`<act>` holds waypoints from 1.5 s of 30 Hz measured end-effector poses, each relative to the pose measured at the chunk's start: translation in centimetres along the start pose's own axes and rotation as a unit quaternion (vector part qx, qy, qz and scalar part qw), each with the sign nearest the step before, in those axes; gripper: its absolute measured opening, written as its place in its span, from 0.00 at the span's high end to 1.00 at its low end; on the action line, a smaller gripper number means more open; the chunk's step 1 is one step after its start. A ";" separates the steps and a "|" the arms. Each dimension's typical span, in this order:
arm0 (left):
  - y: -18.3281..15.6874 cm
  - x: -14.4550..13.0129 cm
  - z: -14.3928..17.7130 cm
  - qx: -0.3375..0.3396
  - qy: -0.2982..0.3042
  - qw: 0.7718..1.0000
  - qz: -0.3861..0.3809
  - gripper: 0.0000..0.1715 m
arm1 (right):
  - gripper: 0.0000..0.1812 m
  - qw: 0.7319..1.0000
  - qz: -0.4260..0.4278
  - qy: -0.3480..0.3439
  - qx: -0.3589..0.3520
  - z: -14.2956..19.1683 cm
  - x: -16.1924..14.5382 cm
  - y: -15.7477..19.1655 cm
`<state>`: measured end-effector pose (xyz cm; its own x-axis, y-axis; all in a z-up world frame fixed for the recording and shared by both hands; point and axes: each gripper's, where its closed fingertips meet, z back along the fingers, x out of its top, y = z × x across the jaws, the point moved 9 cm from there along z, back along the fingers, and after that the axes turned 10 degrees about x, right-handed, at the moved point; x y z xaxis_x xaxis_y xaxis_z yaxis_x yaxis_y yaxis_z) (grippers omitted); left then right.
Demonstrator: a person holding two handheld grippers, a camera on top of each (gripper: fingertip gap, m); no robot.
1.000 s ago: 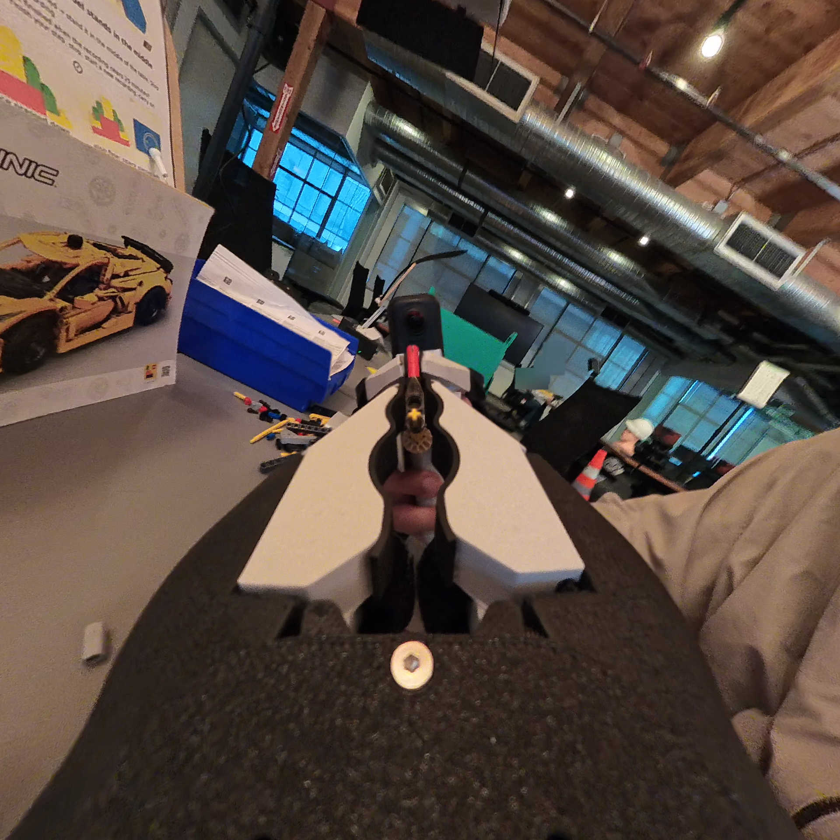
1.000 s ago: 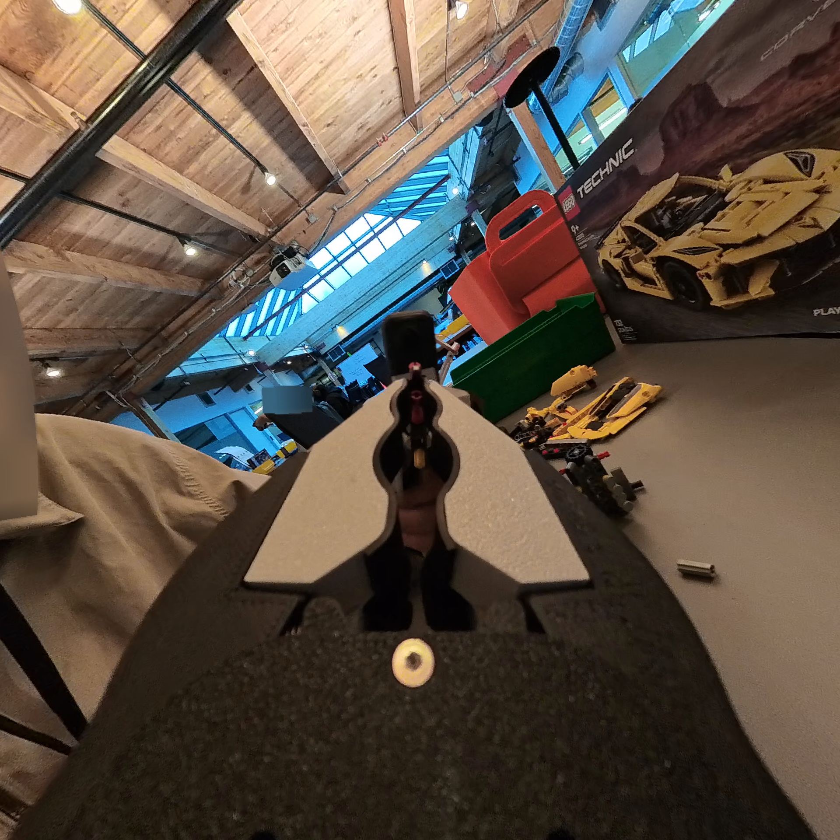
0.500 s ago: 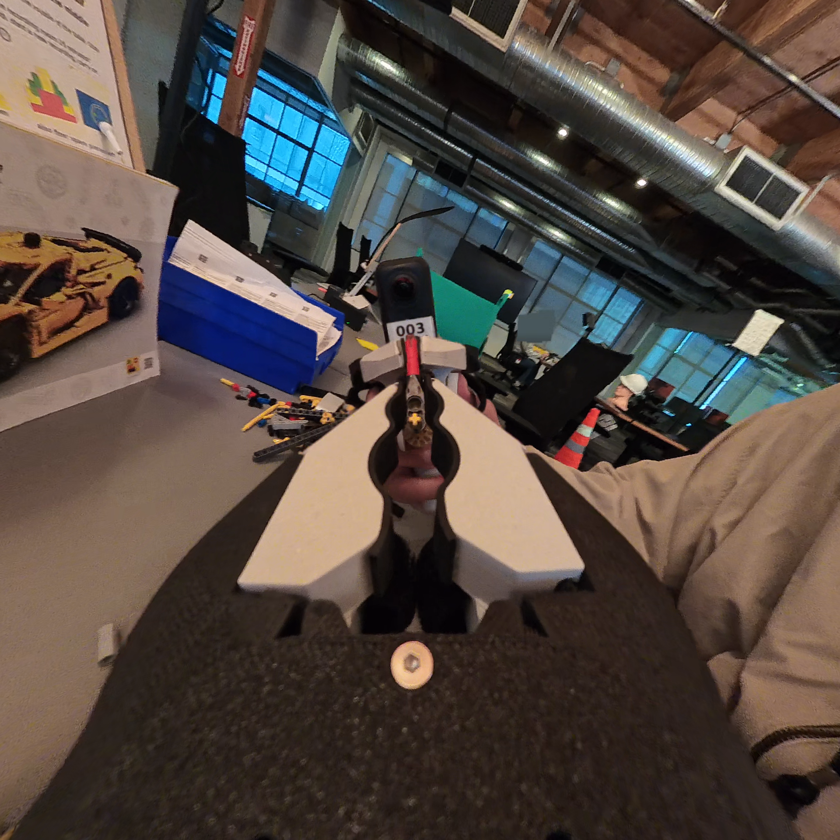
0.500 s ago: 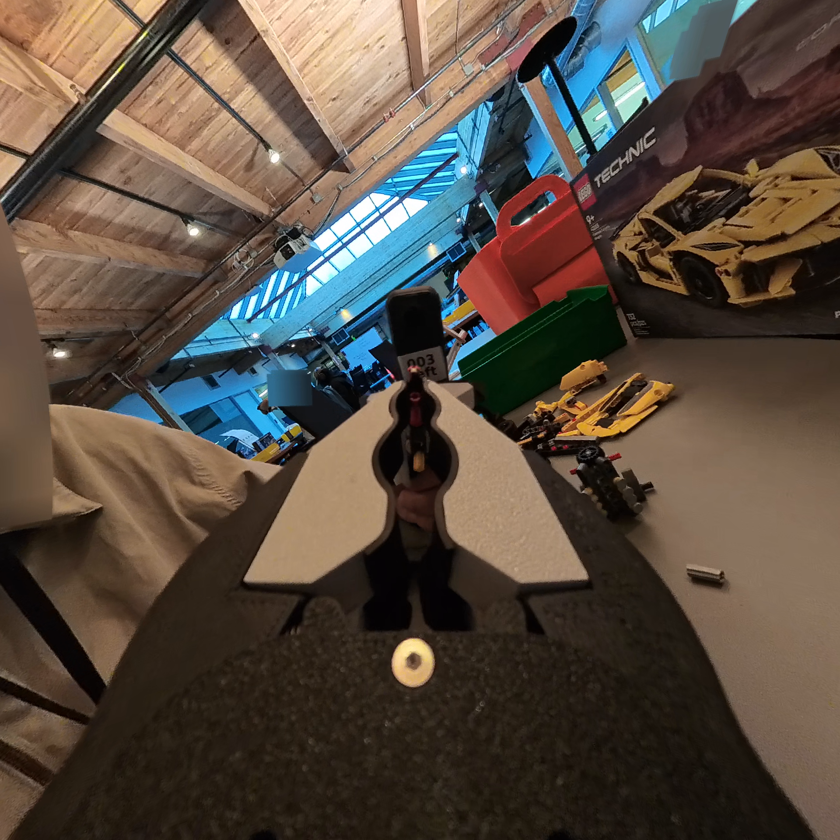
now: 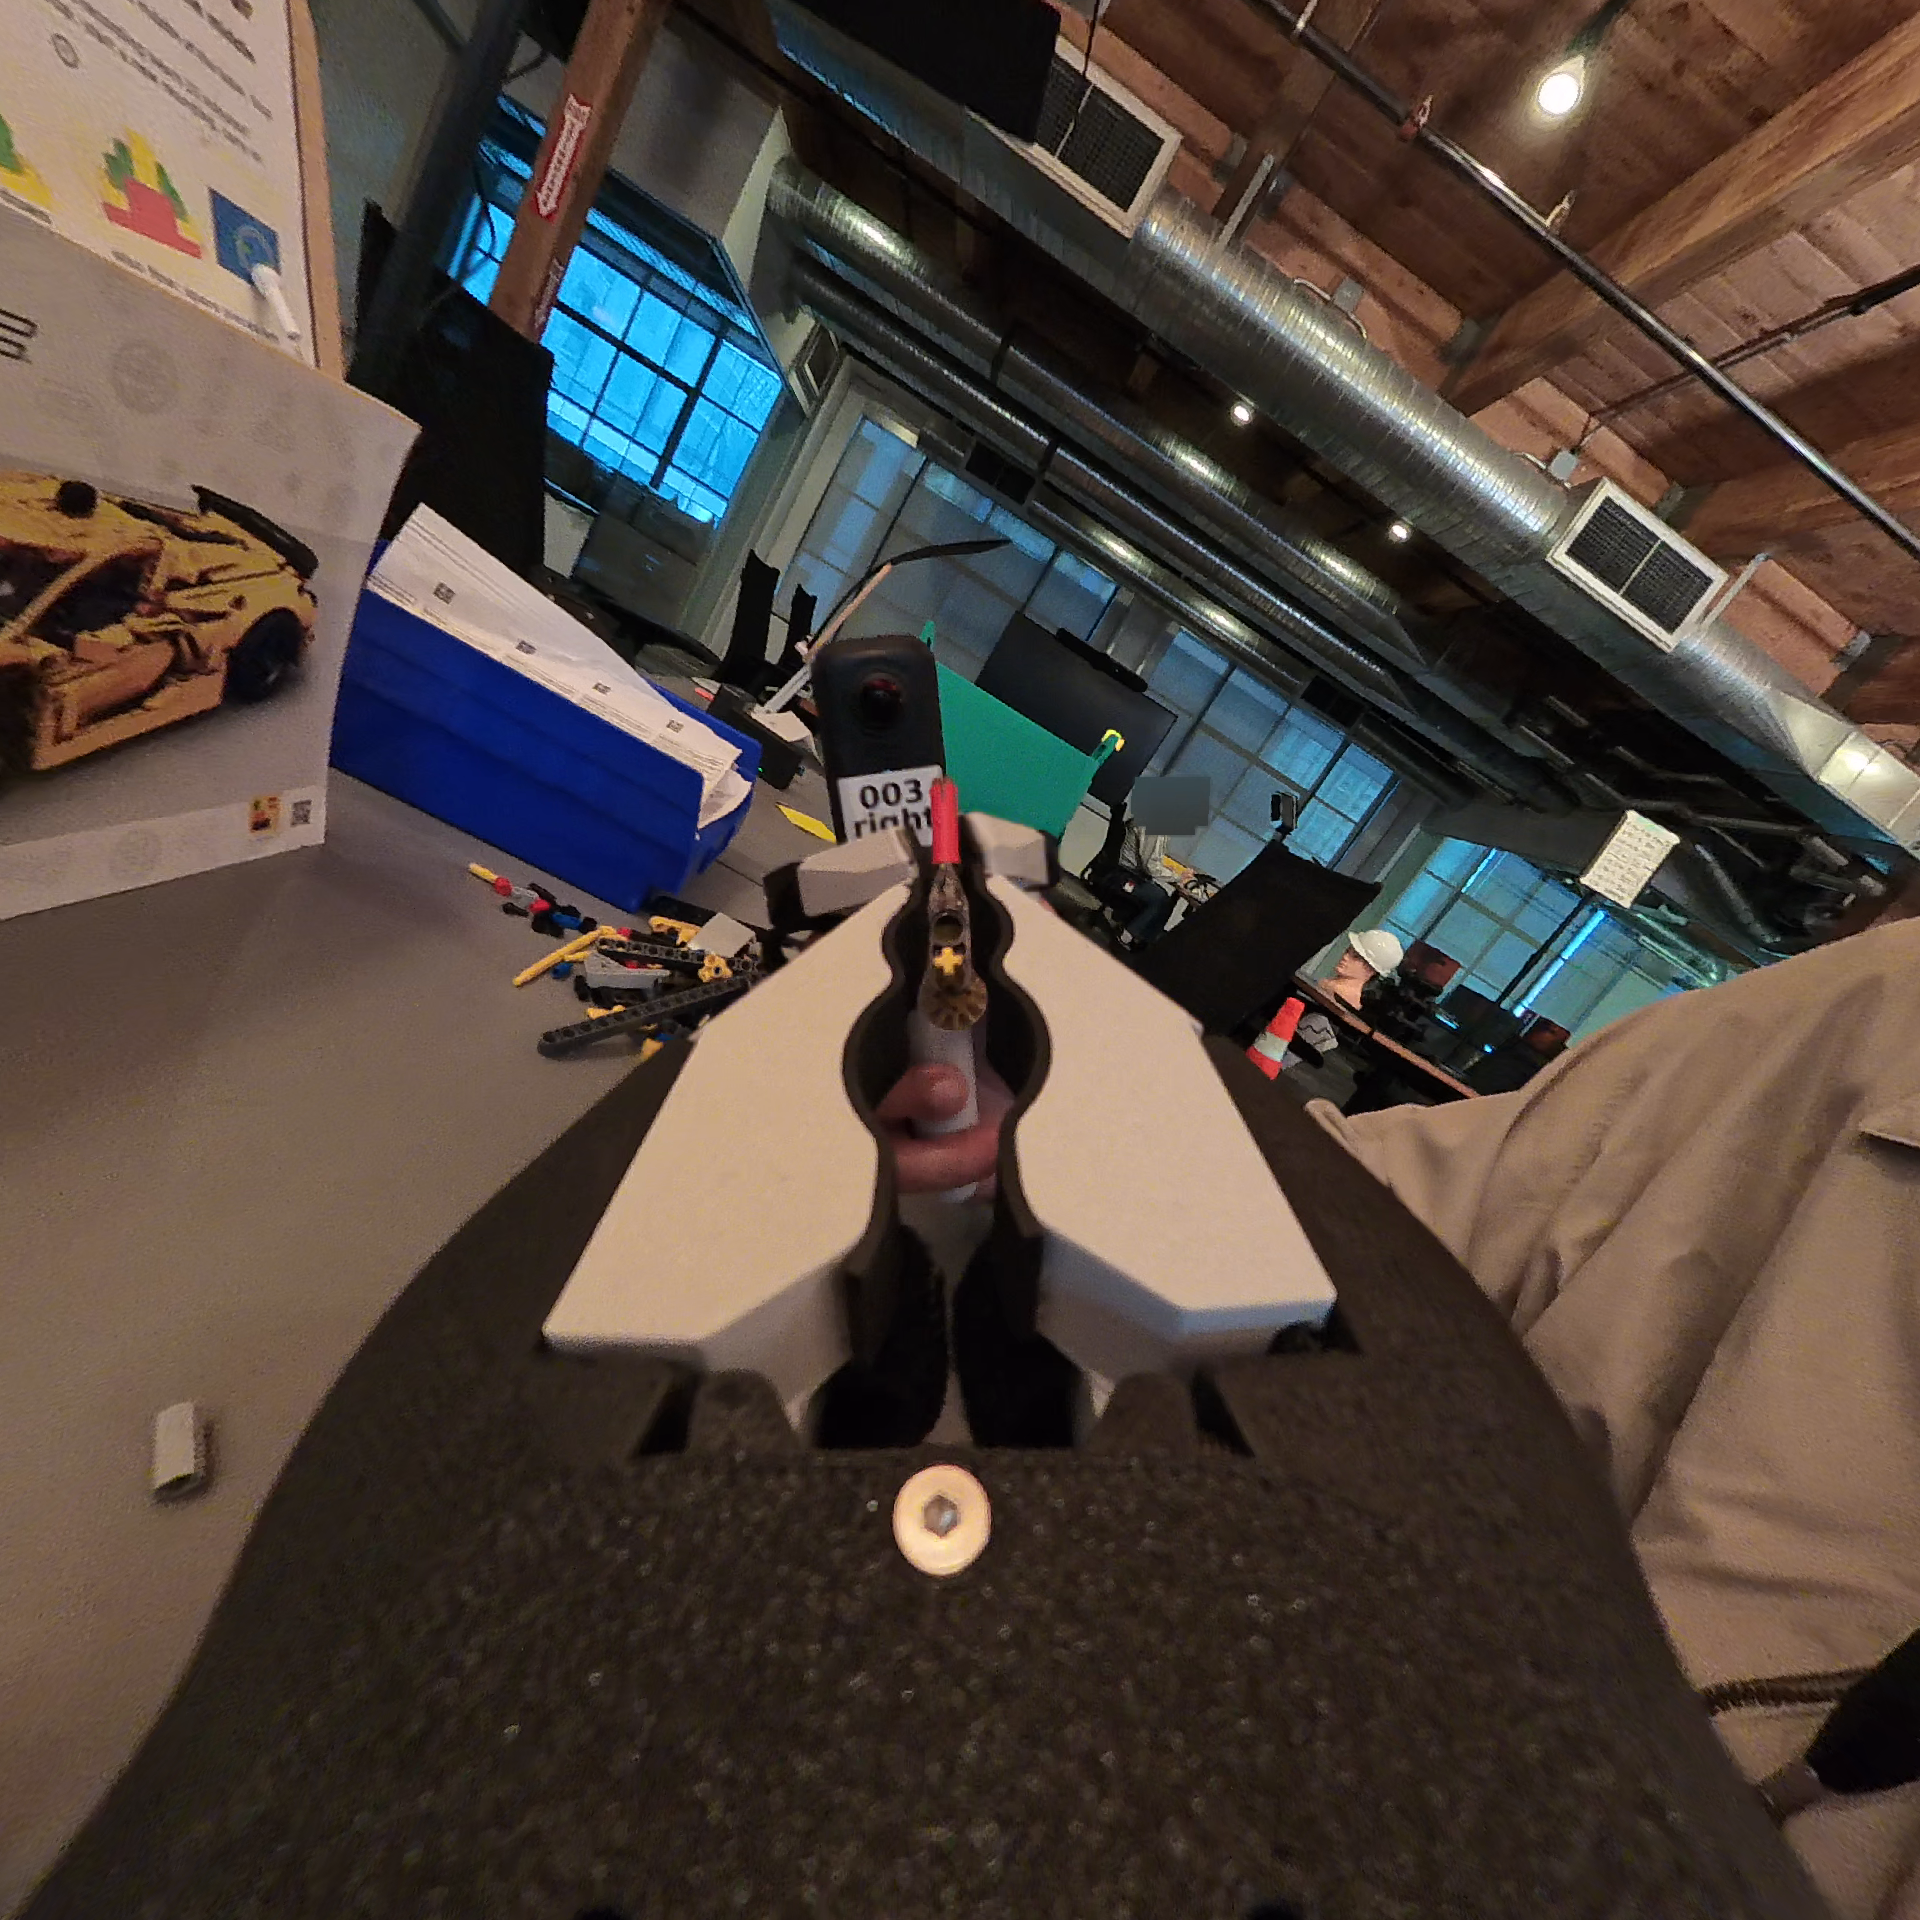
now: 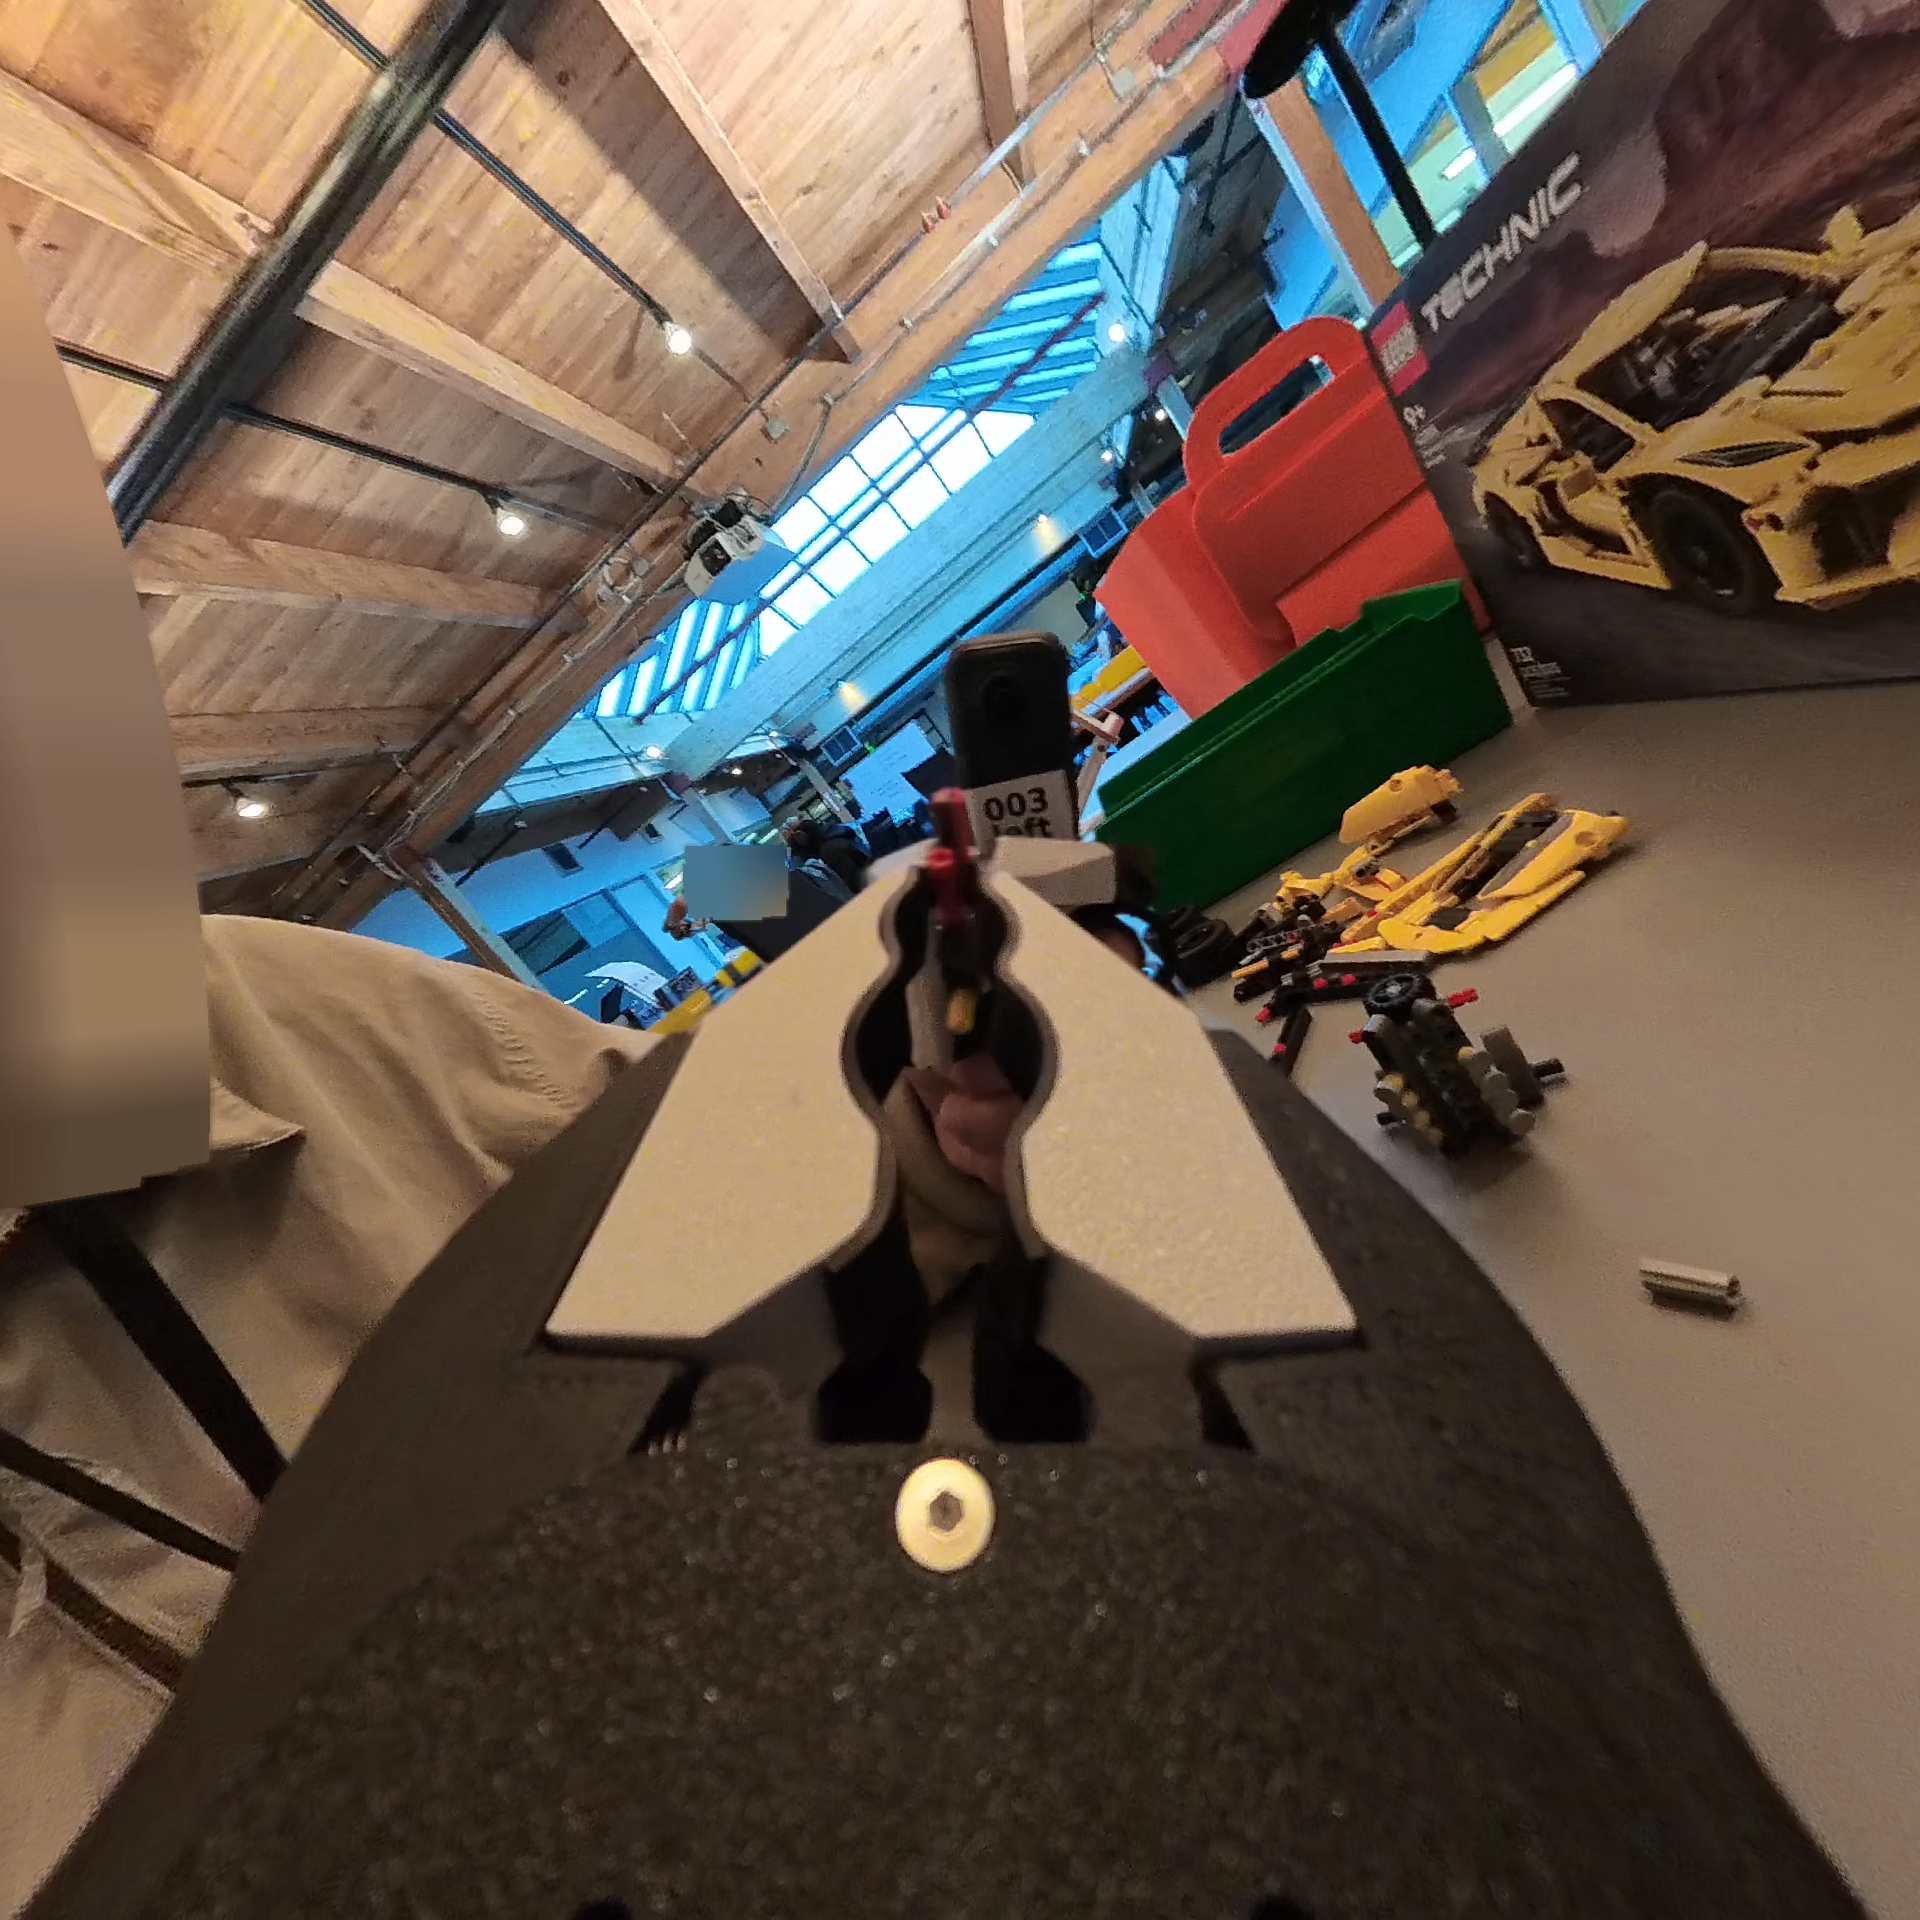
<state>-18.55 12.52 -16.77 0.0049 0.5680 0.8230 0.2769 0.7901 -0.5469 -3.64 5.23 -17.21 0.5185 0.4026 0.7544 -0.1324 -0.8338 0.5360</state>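
My left gripper (image 5: 948, 896) is shut on a small brick assembly (image 5: 951, 992): a tan gear with a yellow cross hub, and a red axle (image 5: 943, 834) sticking out past the tips. My right gripper (image 6: 951, 883) is shut on a small dark assembly (image 6: 958, 997) with a yellow pin and a red axle end (image 6: 948, 831). The two grippers face each other tip to tip above the grey table (image 5: 208, 1091). Each shows in the other's view, the right one in the left wrist view (image 5: 878, 717) and the left one in the right wrist view (image 6: 1008, 717). I cannot tell whether both hold one joined piece.
Left wrist view: a blue bin with papers (image 5: 520, 727), a box picturing a yellow car (image 5: 156, 623), loose bricks (image 5: 634, 971), a small grey connector (image 5: 179, 1449). Right wrist view: a green bin (image 6: 1309, 748), a red case (image 6: 1278, 520), yellow panels (image 6: 1475, 883), a dark engine block (image 6: 1455, 1070). A person's beige sleeve (image 5: 1610, 1247) is close by. My two grippers' fingertips are within a few centimetres of each other.
Both grippers stay shut and tip to tip. Both views have swung a little, and the opposite gripper's camera now shows more fully behind the tips.
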 end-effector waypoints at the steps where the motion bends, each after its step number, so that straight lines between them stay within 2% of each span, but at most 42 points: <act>1: 0.0 -0.1 -0.1 0.000 0.002 1.000 0.002 0.96 | 0.98 1.000 0.002 -0.005 0.003 0.1 0.0 0.0; 8: -0.2 -0.7 -0.6 -0.017 0.027 0.999 -0.005 0.93 | 0.99 1.000 -0.009 0.010 -0.005 0.1 0.2 0.2; 12: -0.4 -0.7 -0.6 -0.009 0.010 1.000 -0.010 0.93 | 0.99 1.000 -0.011 0.009 -0.005 0.2 0.3 0.3; 23: 0.6 -0.5 -0.1 -0.043 -0.014 0.997 0.065 0.93 | 0.97 0.999 -0.021 -0.030 0.001 0.7 0.7 0.2; 25: 0.6 -0.6 -0.3 -0.043 -0.010 0.997 0.068 0.93 | 0.94 1.000 -0.016 -0.022 -0.002 0.5 0.6 0.3; 27: 0.5 -0.8 -0.4 -0.040 0.000 0.997 0.058 0.93 | 0.98 1.000 -0.016 0.003 -0.014 0.2 0.2 0.2; 33: 0.5 -0.4 0.0 -0.031 0.043 0.998 0.019 0.89 | 0.99 0.998 0.005 0.048 -0.041 0.7 0.6 0.6; 36: 0.7 -0.4 0.2 -0.025 0.054 0.998 0.006 0.95 | 0.99 0.997 0.015 0.063 -0.047 0.8 0.8 0.9; 40: 0.6 -0.7 0.1 -0.025 0.053 0.998 0.002 0.96 | 0.98 0.996 0.029 0.059 -0.053 0.6 0.8 1.1; 41: 0.6 -0.5 0.1 -0.019 0.042 0.999 0.004 0.96 | 0.98 0.996 0.033 0.056 -0.053 0.5 0.9 1.1; 43: 0.9 -0.1 0.3 -0.021 0.008 0.999 0.044 0.96 | 0.90 0.997 0.038 0.055 -0.050 0.5 0.9 1.1; 45: 1.4 0.2 0.7 -0.024 -0.018 0.996 0.080 0.96 | 0.89 0.995 0.039 0.075 -0.055 0.5 0.8 1.1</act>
<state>-18.80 13.85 -17.49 0.0178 0.6948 0.7190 0.3213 0.6770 -0.6621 -2.88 4.49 -16.21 0.3726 0.3972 0.8387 -0.2625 -0.8218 0.5058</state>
